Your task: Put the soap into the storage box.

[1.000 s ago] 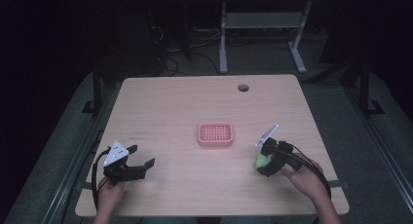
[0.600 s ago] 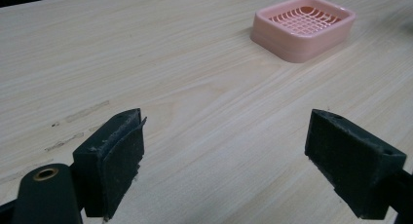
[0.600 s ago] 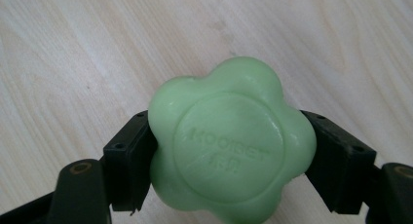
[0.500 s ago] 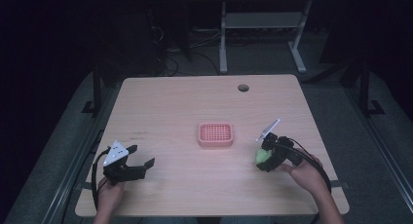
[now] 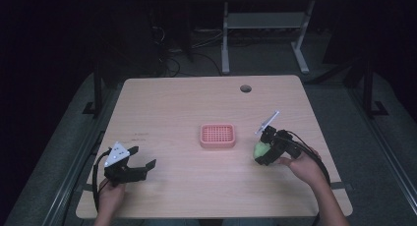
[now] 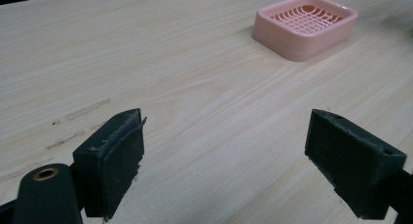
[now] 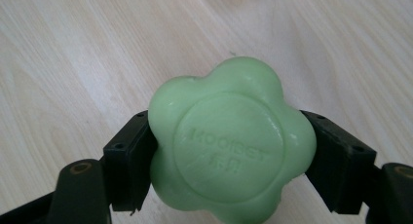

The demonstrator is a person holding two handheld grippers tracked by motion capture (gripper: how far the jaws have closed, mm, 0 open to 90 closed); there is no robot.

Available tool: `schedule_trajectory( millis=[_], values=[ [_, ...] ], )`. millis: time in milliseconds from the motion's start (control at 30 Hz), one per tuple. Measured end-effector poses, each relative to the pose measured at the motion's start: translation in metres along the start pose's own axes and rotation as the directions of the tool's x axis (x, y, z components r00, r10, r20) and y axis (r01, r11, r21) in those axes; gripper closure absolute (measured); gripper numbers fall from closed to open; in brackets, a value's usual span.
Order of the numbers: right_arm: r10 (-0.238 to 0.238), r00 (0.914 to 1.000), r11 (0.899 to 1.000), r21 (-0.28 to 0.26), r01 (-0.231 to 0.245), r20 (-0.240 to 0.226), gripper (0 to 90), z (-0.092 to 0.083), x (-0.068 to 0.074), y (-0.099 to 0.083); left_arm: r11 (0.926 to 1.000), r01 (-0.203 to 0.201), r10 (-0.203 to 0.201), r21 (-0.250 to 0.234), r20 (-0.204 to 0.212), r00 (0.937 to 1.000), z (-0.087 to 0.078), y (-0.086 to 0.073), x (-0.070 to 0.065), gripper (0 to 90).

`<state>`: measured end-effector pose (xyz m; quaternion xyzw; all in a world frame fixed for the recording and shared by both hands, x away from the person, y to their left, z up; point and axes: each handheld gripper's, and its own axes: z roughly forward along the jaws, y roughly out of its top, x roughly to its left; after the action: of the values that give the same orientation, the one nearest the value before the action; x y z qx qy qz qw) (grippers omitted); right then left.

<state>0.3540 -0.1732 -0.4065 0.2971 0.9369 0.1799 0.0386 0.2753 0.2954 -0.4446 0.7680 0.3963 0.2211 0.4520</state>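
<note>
At the lower left of the high view, the left gripper (image 5: 140, 168) rests low over the desk (image 5: 172, 113), held by a hand (image 5: 109, 196). Its jaws are spread wide apart and hold nothing; in the left gripper view only bare wood lies between them. At the lower right of the high view, the right gripper (image 5: 259, 153) is held by the other hand (image 5: 304, 167). Its jaws are clamped on a green soap (image 7: 229, 141), one jaw on each side; the soap has a flower shape with a round stamped face. In the high view the soap (image 5: 260, 149) is just right of the frame centre, near a pink soap dish (image 5: 217, 135) but apart from it. The dish stands empty in the middle of the desk. Farther, near the upper edge of the desk, there is a round hole (image 5: 245, 88).
</note>
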Motion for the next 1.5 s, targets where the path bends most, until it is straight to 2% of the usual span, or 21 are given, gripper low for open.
schedule_trajectory(
  millis=[533, 1067, 1500],
  values=[
    [-0.032, 0.9995, 0.999, 0.007, 0.032, -0.003, 26.3, -0.001, -0.001, 0.025, 1.0000, 0.000, 0.000, 0.000, 0.003, 1.0000, 0.000, 0.000, 0.000, 14.1],
    [-0.076, 0.9970, 0.997, 0.005, 0.076, -0.016, 26.3, 0.002, 0.001, 0.063, 1.0000, 0.002, -0.002, -0.004, 0.006, 1.0000, 0.000, 0.001, 0.000, 14.1],
    [-0.103, 0.9945, 0.994, 0.034, 0.104, -0.020, 26.3, 0.006, 0.001, 0.089, 1.0000, 0.000, 0.000, -0.004, 0.008, 1.0000, 0.000, 0.001, 0.000, 14.0]
  ],
)
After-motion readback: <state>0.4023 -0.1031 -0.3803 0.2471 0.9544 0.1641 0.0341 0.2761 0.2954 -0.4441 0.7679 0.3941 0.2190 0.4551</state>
